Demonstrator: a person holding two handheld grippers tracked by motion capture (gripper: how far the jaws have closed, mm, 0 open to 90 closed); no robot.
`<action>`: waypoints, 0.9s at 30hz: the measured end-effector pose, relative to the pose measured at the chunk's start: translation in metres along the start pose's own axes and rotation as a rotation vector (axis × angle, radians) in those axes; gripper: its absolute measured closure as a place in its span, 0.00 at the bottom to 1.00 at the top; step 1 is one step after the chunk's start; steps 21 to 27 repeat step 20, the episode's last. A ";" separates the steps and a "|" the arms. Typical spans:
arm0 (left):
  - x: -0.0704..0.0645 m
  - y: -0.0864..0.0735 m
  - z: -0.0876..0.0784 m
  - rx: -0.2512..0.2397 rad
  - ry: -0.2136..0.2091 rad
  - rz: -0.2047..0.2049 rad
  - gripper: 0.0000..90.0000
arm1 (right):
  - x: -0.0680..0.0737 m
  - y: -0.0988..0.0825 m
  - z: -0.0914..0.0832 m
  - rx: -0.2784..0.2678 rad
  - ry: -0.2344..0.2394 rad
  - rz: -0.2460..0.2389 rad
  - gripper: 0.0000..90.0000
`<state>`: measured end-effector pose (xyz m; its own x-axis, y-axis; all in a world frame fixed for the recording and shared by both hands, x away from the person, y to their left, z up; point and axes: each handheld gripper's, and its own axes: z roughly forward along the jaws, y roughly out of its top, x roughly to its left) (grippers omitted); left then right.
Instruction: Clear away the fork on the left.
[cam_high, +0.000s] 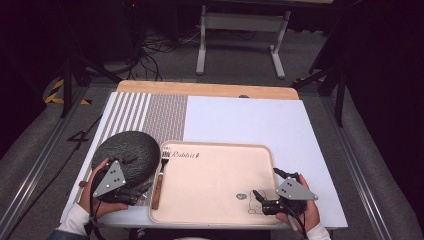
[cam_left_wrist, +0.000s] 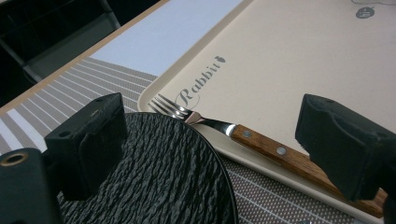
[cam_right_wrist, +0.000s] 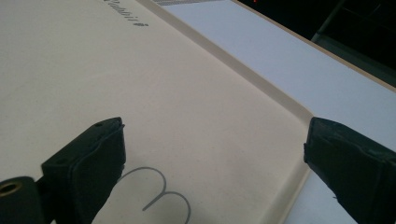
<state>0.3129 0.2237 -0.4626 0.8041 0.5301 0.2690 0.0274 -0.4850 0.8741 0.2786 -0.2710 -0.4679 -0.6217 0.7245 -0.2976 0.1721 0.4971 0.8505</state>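
Trays first: a shallow cream plastic tray with rounded corners, printed "Rabbit" at its 11 o'clock corner and a small rabbit drawing near 5 o'clock, lies on the white bench. Its flat floor carries nothing loose. A steel fork with a riveted wooden handle lies along the tray's 9 o'clock rim, tines toward 12 o'clock over the printed corner, handle toward 6 o'clock; in the left gripper view the fork rests on the raised rim, its tines just over the tray floor. Just beside it at 9 o'clock sits a round black plate with a rippled surface, on a grey striped and dotted mat; nothing lies in the plate.

The left gripper hovers over the plate's 5 o'clock edge, its fingers spread wide and empty, with the plate rim and fork handle between them. The right gripper hangs over the tray's 4 o'clock corner, its fingers also wide apart and holding nothing, one over the rabbit drawing and one over the bench past the rim.
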 end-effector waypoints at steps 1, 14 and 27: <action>0.000 0.000 0.000 -0.002 0.001 -0.001 0.11 | 0.000 0.000 0.000 0.001 0.001 -0.001 0.07; 0.001 0.000 0.003 0.001 -0.012 -0.008 0.11 | -0.001 -0.003 0.002 0.011 0.011 0.000 0.07; 0.001 0.001 0.004 -0.001 -0.010 -0.007 0.11 | 0.000 -0.003 0.002 0.014 0.014 0.003 0.07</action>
